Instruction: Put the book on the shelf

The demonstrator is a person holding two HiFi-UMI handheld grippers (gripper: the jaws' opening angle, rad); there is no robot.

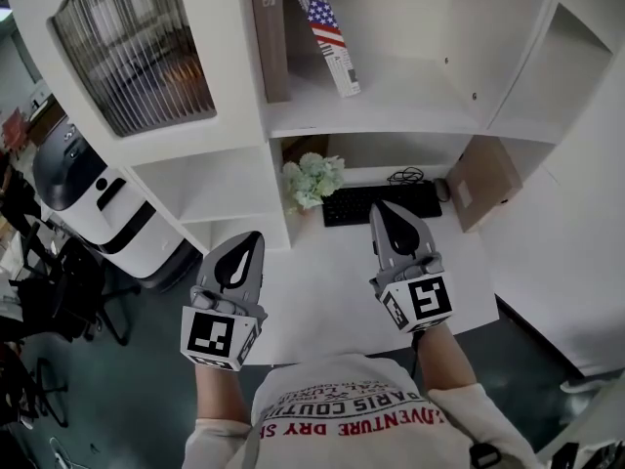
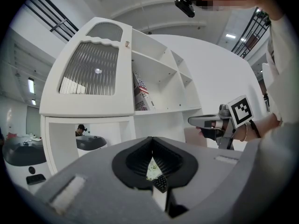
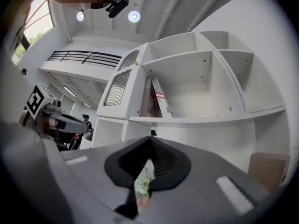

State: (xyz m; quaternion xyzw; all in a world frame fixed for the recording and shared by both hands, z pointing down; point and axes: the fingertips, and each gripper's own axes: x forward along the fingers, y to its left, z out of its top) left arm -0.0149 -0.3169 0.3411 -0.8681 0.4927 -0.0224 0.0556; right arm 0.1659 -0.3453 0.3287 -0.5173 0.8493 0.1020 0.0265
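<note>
Two hand-held grippers hover side by side above a white desk (image 1: 317,291), and both are empty. The left gripper (image 1: 256,235) has its jaws drawn together at the tips with nothing between them. The right gripper (image 1: 379,206) is also closed tight on nothing, and it sits a little further in over the desk than the left one.

Just beyond the right gripper's tips a black keyboard (image 1: 381,203) lies along the back of the desk. A mouse (image 1: 442,190) sits at its right end and a coiled cable (image 1: 405,175) lies behind it. Left of the keyboard stands a bunch of pale flowers (image 1: 312,179). A brown cardboard package (image 1: 483,184) leans in the desk's right corner.

Above the desk is the shelf (image 1: 410,96), a white open compartment. The book (image 1: 327,29), which has a stars-and-stripes patch on its spine, is already there at the left side of the compartment. It is tilted, with its upper end leaning toward a brown book (image 1: 271,37) that stands upright against the compartment's left wall. The rest of that shelf board is bare.

Left of it is a cabinet door (image 1: 132,52) with ribbed glass. Below the door, on the floor beside the desk, stands a white machine (image 1: 98,198) with black trim.
</note>
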